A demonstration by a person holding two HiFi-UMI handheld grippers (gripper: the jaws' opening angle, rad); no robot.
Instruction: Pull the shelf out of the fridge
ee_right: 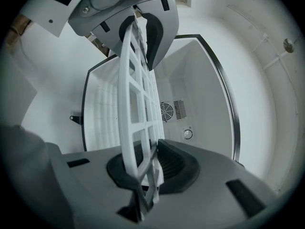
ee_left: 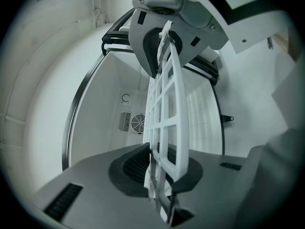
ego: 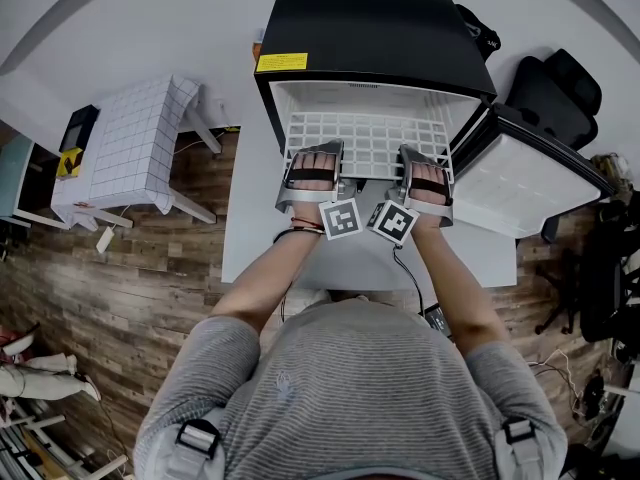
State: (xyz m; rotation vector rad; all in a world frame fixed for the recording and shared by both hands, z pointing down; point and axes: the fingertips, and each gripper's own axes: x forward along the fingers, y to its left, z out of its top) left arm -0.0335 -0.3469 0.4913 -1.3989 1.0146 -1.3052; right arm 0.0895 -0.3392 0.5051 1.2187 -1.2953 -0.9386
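A white grid shelf [ego: 372, 144] lies in the mouth of a small black fridge [ego: 370, 38] whose door [ego: 530, 183] hangs open to the right. My left gripper [ego: 312, 164] is shut on the shelf's front edge at its left side. My right gripper [ego: 426, 168] is shut on the same edge at its right side. In the left gripper view the shelf [ee_left: 164, 113] runs edge-on between the jaws, with the dark pads [ee_left: 136, 163] pressed against it. The right gripper view shows the shelf [ee_right: 136, 113] clamped the same way, with the fridge's white interior and fan vent [ee_right: 167, 111] behind.
The fridge sits on a white table [ego: 260, 218]. A small white gridded table [ego: 135, 148] stands at the left on the wood floor. A black office chair [ego: 550, 93] stands at the right behind the open door. Cables and clutter lie at the far right.
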